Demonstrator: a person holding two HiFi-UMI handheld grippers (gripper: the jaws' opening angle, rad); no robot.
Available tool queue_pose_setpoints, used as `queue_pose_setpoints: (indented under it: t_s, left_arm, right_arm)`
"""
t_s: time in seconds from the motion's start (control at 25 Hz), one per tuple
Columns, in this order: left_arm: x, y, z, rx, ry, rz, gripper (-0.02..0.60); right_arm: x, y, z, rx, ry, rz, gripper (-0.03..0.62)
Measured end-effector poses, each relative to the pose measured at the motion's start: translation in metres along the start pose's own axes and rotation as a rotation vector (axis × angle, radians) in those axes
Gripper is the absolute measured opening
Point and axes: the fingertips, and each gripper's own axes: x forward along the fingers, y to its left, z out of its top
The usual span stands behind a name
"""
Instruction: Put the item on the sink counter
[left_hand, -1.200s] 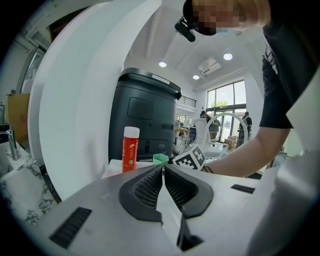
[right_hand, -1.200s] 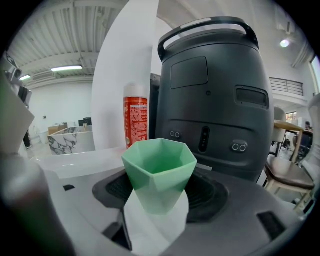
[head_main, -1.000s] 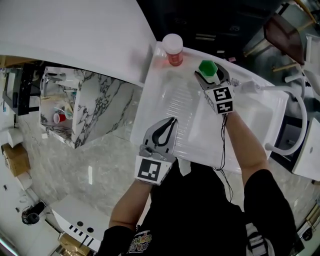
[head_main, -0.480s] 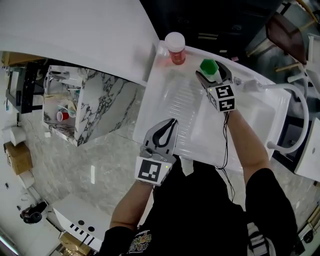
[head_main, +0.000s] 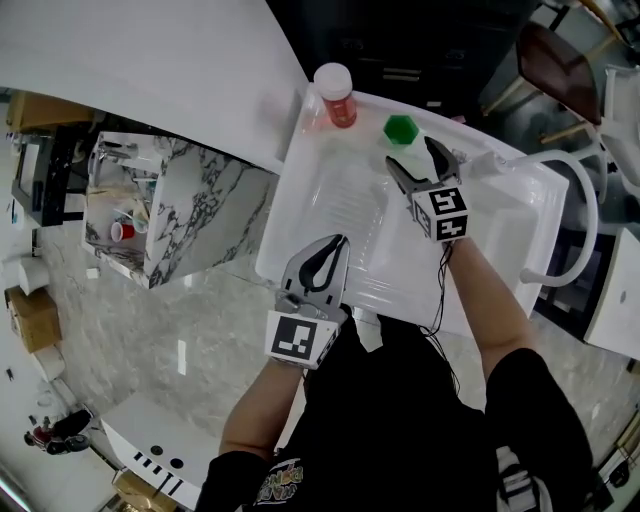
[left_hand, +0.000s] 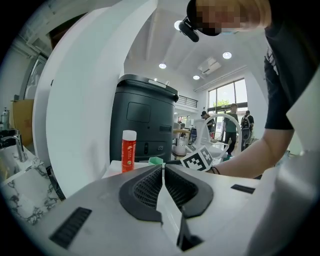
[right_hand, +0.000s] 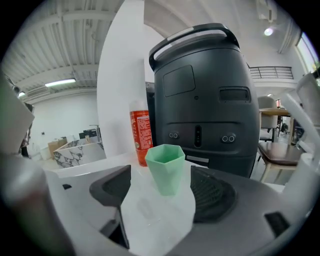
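Note:
A pale green faceted cup (head_main: 400, 129) stands upright on the white sink counter (head_main: 300, 220), at its far edge. My right gripper (head_main: 412, 156) is just behind it. In the right gripper view the cup (right_hand: 166, 167) stands between the tips of the gripper (right_hand: 162, 189). The jaws are opening and neither pad touches the cup. My left gripper (head_main: 335, 246) hovers over the counter's near part, shut and empty. In the left gripper view, that gripper's (left_hand: 163, 172) pads meet, with the cup (left_hand: 155, 161) far ahead.
A red bottle with a white cap (head_main: 334, 95) stands left of the cup at the counter's far corner. A sink basin (head_main: 505, 235) and a white arched faucet (head_main: 572, 195) lie to the right. A dark grey bin (right_hand: 200, 100) stands behind the counter. A marble block (head_main: 165, 215) stands at left.
My right gripper's jaws have widened and drawn back a little, leaving the green cup standing on the counter. The left gripper has stayed in place, shut.

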Motion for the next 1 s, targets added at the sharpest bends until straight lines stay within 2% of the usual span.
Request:
queue_pose_setpoints:
  t_s: [0.2, 0.56, 0.68, 0.72, 0.88, 1.0]
  left_arm:
    - [-0.006, -0.02, 0.004, 0.036, -0.036, 0.007, 0.024]
    - [-0.032, -0.046, 0.02, 0.046, -0.085, 0.043, 0.024]
    - [-0.045, -0.051, 0.026, 0.057, -0.099, 0.034, 0.025]
    - [-0.049, -0.051, 0.027, 0.058, -0.103, 0.029, 0.025]
    - [-0.071, -0.047, 0.03, 0.056, -0.121, 0.005, 0.025]
    - [-0.09, -0.042, 0.026, 0.057, -0.132, -0.024, 0.025]
  right_arm:
    - [-0.034, 0.015, 0.008, 0.011, -0.035, 0.04, 0.407]
    - [-0.094, 0.056, 0.039, 0.01, -0.099, 0.137, 0.396]
    - [-0.114, 0.077, 0.05, 0.005, -0.129, 0.163, 0.334]
    - [-0.121, 0.084, 0.054, 0.005, -0.138, 0.164, 0.293]
    - [-0.149, 0.108, 0.07, 0.013, -0.188, 0.131, 0.054]
    - [-0.167, 0.129, 0.086, 0.036, -0.25, 0.112, 0.054]
